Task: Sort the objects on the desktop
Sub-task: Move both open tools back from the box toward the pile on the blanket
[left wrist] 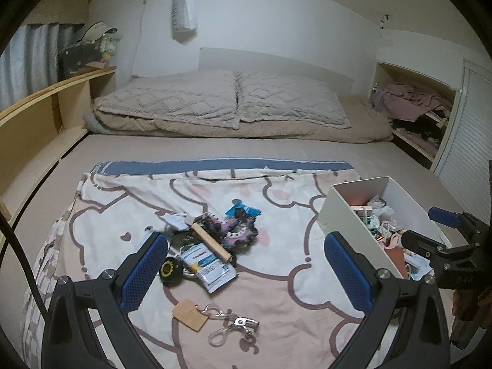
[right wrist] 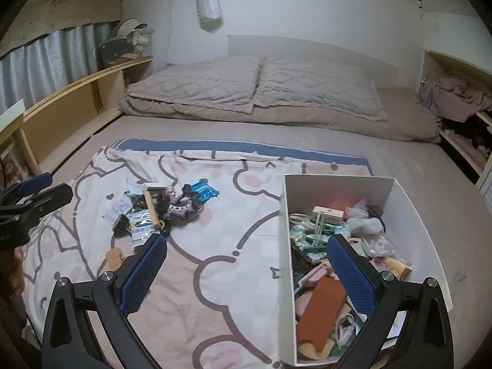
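A heap of small items lies on the patterned blanket (left wrist: pixel 276 292): a wooden stick (left wrist: pixel 211 242), a purple scrunchie (left wrist: pixel 236 229), a white sachet (left wrist: pixel 209 266), a black-and-yellow roll (left wrist: pixel 170 270), a tan tag (left wrist: pixel 189 313) and a metal key clip (left wrist: pixel 235 326). My left gripper (left wrist: pixel 246 273) hangs open above the heap, nothing between its fingers. The white box (right wrist: pixel 284 246) on the right holds several sorted items, including an orange case (right wrist: pixel 319 307). My right gripper (right wrist: pixel 247 273) is open over the box's left wall, empty. The heap (right wrist: pixel 163 207) sits left of it.
The blanket lies on a bed with folded grey duvets (left wrist: pixel 221 101) at the far end. A wooden shelf (left wrist: pixel 46 104) runs along the left side, and a cubby with clothes (left wrist: pixel 412 101) is at the right. The right gripper (left wrist: pixel 446 230) shows beside the box (left wrist: pixel 344 215).
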Action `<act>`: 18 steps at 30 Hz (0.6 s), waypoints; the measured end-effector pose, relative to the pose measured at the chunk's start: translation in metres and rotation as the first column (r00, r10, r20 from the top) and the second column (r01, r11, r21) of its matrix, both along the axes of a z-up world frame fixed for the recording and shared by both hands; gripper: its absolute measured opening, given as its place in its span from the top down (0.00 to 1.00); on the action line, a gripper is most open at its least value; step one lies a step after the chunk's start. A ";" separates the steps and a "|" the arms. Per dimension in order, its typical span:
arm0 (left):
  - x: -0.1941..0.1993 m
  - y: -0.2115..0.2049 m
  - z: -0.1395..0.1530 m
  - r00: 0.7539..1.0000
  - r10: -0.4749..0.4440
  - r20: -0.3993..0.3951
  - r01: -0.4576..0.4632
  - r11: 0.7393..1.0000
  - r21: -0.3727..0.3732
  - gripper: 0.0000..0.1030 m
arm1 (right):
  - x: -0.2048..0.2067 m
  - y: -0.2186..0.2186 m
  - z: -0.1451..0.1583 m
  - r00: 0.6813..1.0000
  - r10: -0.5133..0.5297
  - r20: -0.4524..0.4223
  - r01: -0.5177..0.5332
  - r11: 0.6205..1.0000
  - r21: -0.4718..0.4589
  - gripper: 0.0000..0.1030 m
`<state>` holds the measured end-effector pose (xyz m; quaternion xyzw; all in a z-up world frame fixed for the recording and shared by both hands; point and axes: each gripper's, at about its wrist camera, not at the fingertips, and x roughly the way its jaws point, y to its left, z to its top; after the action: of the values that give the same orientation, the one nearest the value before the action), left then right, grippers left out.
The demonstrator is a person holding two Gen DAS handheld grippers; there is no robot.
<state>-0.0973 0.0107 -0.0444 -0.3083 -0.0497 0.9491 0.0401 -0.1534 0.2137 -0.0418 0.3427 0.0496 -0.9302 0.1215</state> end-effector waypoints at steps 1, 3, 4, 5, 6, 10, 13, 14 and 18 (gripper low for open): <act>0.000 -0.003 -0.002 1.000 0.007 0.006 -0.007 1.000 0.001 0.00 | 0.000 -0.003 -0.001 1.000 0.008 0.002 -0.008 1.000 0.004 0.00; 0.000 -0.006 -0.004 1.000 0.015 0.016 -0.015 1.000 0.000 0.00 | 0.000 -0.007 -0.003 1.000 0.020 0.007 -0.021 1.000 0.009 0.00; 0.000 -0.008 -0.006 1.000 0.019 0.020 -0.019 1.000 -0.004 0.00 | 0.001 -0.009 -0.004 1.000 0.027 0.010 -0.027 1.000 0.010 0.00; 0.000 -0.010 -0.007 0.999 0.022 0.023 -0.022 1.000 -0.008 0.00 | 0.000 -0.011 -0.006 0.999 0.034 0.015 -0.034 0.999 0.010 0.00; 0.000 -0.011 -0.009 0.999 0.027 0.028 -0.027 1.000 -0.014 0.00 | 0.000 -0.013 -0.007 0.999 0.039 0.019 -0.039 0.999 0.010 0.00; 0.000 -0.016 -0.016 0.998 0.037 0.046 -0.035 0.999 -0.029 0.00 | -0.002 -0.018 -0.009 0.998 0.054 0.024 -0.054 0.999 -0.003 0.00; 0.001 -0.018 -0.020 0.998 0.037 0.054 -0.035 0.998 -0.049 0.00 | -0.005 -0.022 -0.012 0.998 0.061 0.033 -0.060 0.998 -0.027 0.00; 0.001 -0.019 -0.021 0.998 0.038 0.056 -0.035 0.998 -0.057 0.00 | -0.006 -0.024 -0.013 0.997 0.063 0.034 -0.062 0.998 -0.032 0.00; 0.000 -0.024 -0.025 0.996 0.050 0.068 -0.045 0.996 -0.071 0.00 | -0.011 -0.034 -0.017 0.996 0.081 0.038 -0.079 0.996 -0.039 0.00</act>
<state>-0.0970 -0.0130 -0.0692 -0.3414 -0.0254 0.9396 0.0048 -0.1648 0.1794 -0.0584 0.3565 0.0434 -0.9184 0.1659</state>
